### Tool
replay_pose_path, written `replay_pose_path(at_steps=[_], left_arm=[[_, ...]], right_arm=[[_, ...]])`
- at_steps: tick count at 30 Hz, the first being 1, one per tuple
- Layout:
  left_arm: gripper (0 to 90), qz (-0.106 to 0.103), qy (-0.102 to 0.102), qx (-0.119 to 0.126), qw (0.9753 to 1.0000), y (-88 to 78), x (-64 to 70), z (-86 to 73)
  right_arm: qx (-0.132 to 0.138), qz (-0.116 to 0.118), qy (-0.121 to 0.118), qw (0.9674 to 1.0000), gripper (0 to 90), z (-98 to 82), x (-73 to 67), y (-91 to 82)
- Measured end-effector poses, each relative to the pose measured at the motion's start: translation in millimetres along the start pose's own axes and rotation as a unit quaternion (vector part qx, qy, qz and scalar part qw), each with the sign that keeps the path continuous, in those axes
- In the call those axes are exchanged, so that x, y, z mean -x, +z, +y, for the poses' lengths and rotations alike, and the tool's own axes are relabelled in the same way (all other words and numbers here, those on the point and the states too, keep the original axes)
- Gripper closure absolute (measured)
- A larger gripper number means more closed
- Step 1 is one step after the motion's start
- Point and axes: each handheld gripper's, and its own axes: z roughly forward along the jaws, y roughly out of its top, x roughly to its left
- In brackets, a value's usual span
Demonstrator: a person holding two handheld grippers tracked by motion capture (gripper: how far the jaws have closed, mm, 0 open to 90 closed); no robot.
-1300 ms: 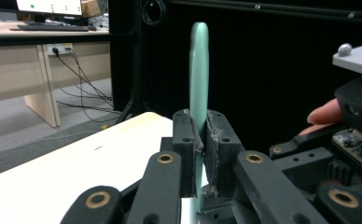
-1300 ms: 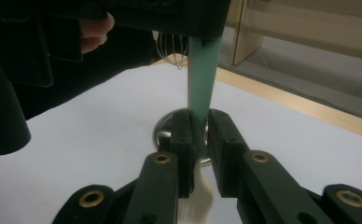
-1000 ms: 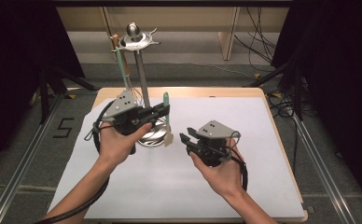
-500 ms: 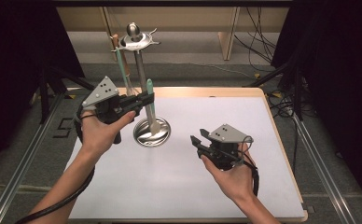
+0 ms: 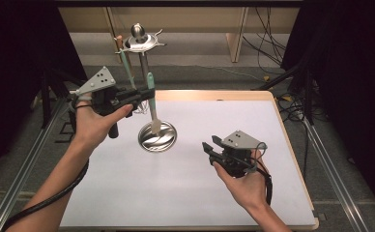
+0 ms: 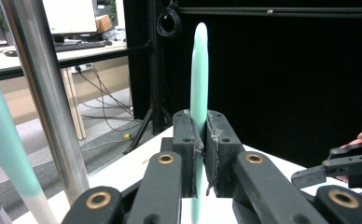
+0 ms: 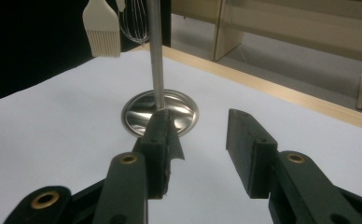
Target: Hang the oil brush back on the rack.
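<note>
My left gripper (image 5: 147,94) is raised left of the steel stand, shut on the mint-green handle of a pastry brush (image 5: 151,87). The brush hangs upright, its pale bristles (image 5: 155,127) just above the stand's round base (image 5: 157,137). In the left gripper view the pads (image 6: 215,140) pinch the green handle (image 6: 198,79). My right gripper (image 5: 211,145) is held low over the white mat, right of the base. Its jaws have just been opening and stand apart with nothing between them (image 7: 200,135). They point at the base (image 7: 160,114) and pole (image 7: 155,51).
The stand's pole (image 5: 143,63) rises to a hooked top (image 5: 139,41). Another green-handled utensil (image 5: 125,63) hangs there, and a wire whisk (image 7: 135,18) hangs by the brush head (image 7: 100,29). The white mat (image 5: 190,193) covers a wooden table (image 5: 292,159). Cables lie on the floor beyond.
My left gripper has risen and moved left, carrying the brush with it. My right gripper has drawn back to the near right, and its jaws stand wider.
</note>
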Motion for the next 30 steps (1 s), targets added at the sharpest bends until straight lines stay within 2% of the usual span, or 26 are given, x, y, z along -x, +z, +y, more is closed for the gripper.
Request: replay_pose_path(at_steps=[2,3,6,7,8,9,10,11,12,13,14,15,17,26,27,28,29,30], left_arm=[[83.1,-0.005,0.000,0.002,1.0000,-0.1,-1.9,2.2],[83.1,-0.007,-0.001,0.004,1.0000,-0.4,-2.5,3.2],[83.1,-0.012,-0.003,0.009,0.9999,-1.7,-5.7,6.6],[83.1,-0.013,-0.004,0.009,0.9999,-2.1,-6.6,7.6],[83.1,-0.016,-0.003,0.010,0.9998,-2.2,-7.6,8.5],[83.1,-0.019,-0.002,0.010,0.9998,-2.3,-8.5,9.6],[83.1,-0.020,-0.002,0.009,0.9998,-2.3,-9.2,10.6],[83.1,-0.022,-0.003,0.010,0.9997,-2.1,-9.9,11.7],[83.1,-0.023,-0.003,0.011,0.9997,-2.1,-10.6,12.8],[83.1,-0.023,-0.003,0.011,0.9997,-1.7,-11.2,13.8],[83.1,-0.023,-0.004,0.011,0.9997,-1.3,-11.6,14.7],[83.1,-0.023,-0.004,0.010,0.9997,-0.9,-12.1,15.8],[83.1,-0.024,-0.003,0.011,0.9997,-0.2,-13.0,18.2],[83.1,-0.025,-0.010,0.014,0.9995,0.2,-20.9,27.3],[83.1,-0.024,-0.013,0.016,0.9995,0.0,-21.7,27.8],[83.1,-0.024,-0.013,0.015,0.9995,-0.4,-22.7,28.2],[83.1,-0.023,-0.014,0.015,0.9995,-0.5,-23.2,28.5],[83.1,-0.024,-0.013,0.015,0.9995,-0.6,-23.8,28.8]], right_arm=[[0.010,-0.007,0.011,0.9999,61.1,-1.7,-1.2,1.1],[0.005,-0.005,0.002,1.0000,61.1,-1.6,0.4,0.0],[-0.002,-0.003,-0.001,1.0000,61.1,-3.4,2.0,-1.7],[-0.009,0.000,0.019,0.9998,61.1,-4.6,-0.5,-2.1],[-0.009,0.001,0.020,0.9997,61.1,-5.6,-0.1,-2.1],[0.000,-0.007,0.011,0.9999,61.2,-6.9,1.6,-0.9],[0.005,-0.009,0.013,0.9999,61.2,-8.0,1.6,0.0],[-0.009,-0.004,0.009,0.9999,61.2,-7.9,2.9,-1.9],[-0.011,-0.005,0.018,0.9998,61.2,-8.7,2.2,-2.1],[-0.009,-0.004,0.012,0.9999,61.2,-9.2,3.2,-1.7],[-0.010,0.001,0.018,0.9998,61.2,-9.9,2.5,-1.3],[0.004,-0.005,0.014,0.9999,61.2,-11.0,2.6,0.7],[-0.012,-0.001,0.014,0.9998,61.2,-11.0,3.3,-1.5],[-0.015,-0.003,0.020,0.9997,61.3,-11.4,3.0,-2.0],[-0.010,-0.005,0.020,0.9997,61.3,-11.8,3.0,-1.7],[-0.001,-0.009,0.031,0.9995,61.4,-12.8,1.0,-0.1],[0.006,-0.017,0.010,0.9998,61.4,-12.8,4.2,0.4],[0.003,-0.012,0.019,0.9997,61.4,-13.0,3.1,0.7]])
